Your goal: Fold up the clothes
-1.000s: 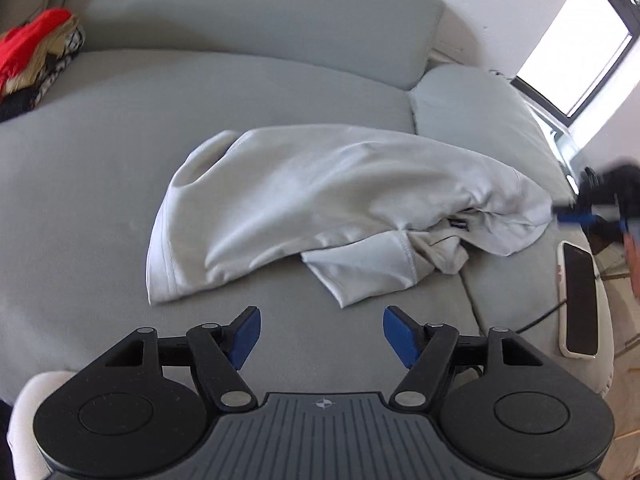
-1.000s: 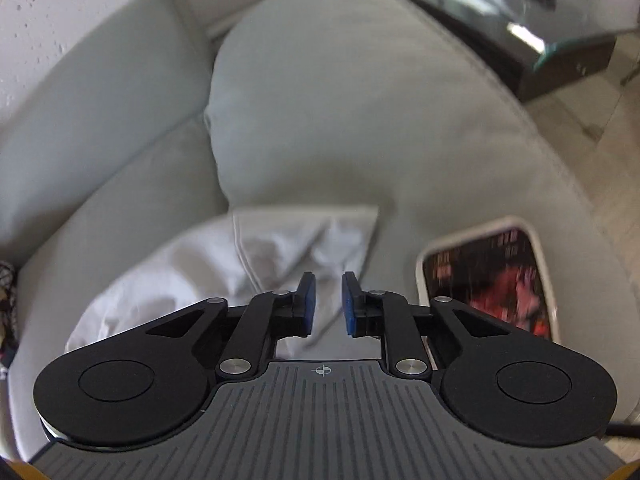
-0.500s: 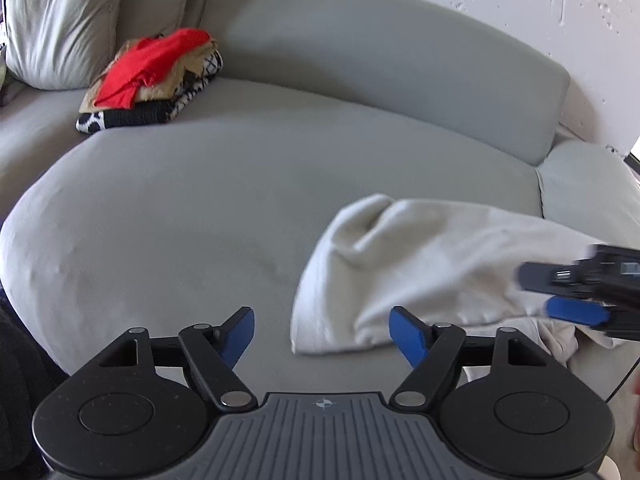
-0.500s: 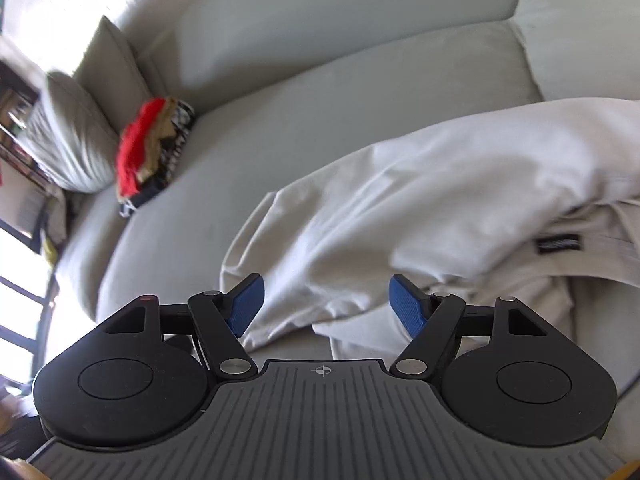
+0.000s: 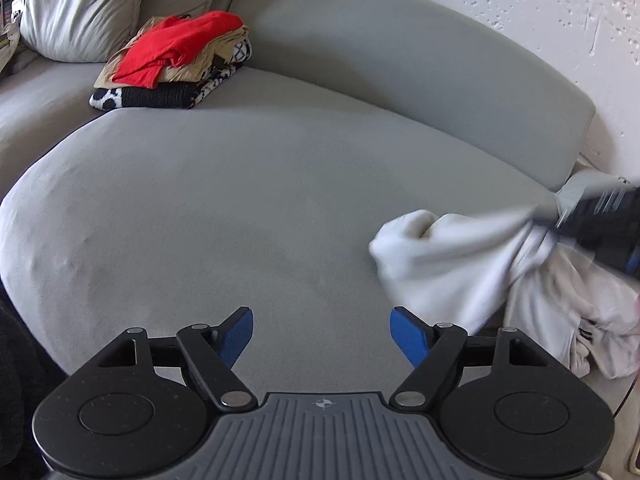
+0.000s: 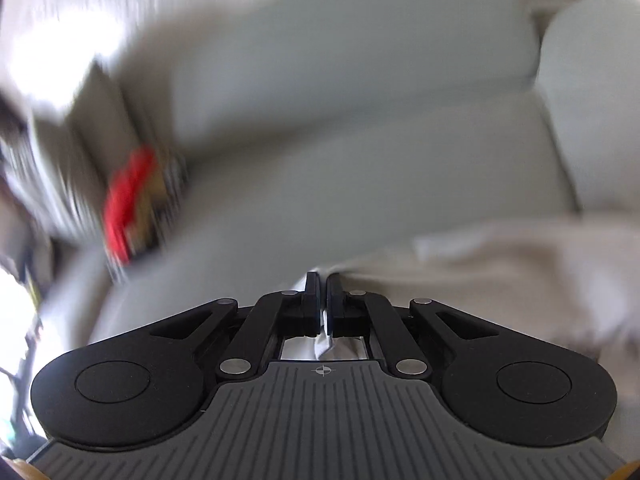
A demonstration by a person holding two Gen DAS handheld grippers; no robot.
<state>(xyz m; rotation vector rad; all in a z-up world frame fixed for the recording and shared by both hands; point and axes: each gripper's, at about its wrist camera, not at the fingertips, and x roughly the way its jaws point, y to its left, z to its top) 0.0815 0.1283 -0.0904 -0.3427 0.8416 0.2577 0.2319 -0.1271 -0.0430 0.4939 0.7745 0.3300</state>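
A pale grey garment (image 5: 452,268) lies bunched at the right of the sofa seat (image 5: 240,200), one part pulled up taut. My right gripper (image 5: 540,229), blurred at the right edge of the left wrist view, is pinching that raised part. In the blurred right wrist view the right gripper (image 6: 323,280) is shut, with white cloth of the garment (image 6: 500,264) squeezed between its fingers and trailing off to the right. My left gripper (image 5: 321,330) hangs open over bare seat, to the left of the garment and touching nothing.
A pile of clothes (image 5: 176,60), red on tan on black-and-white, sits at the back left of the seat. A pale cushion (image 5: 80,4) leans behind it. The sofa backrest (image 5: 400,68) runs along a white wall.
The right gripper went from open to shut on the garment and pulled it up and rightward. The left gripper's view swung further left, so the garment now lies at its right edge.
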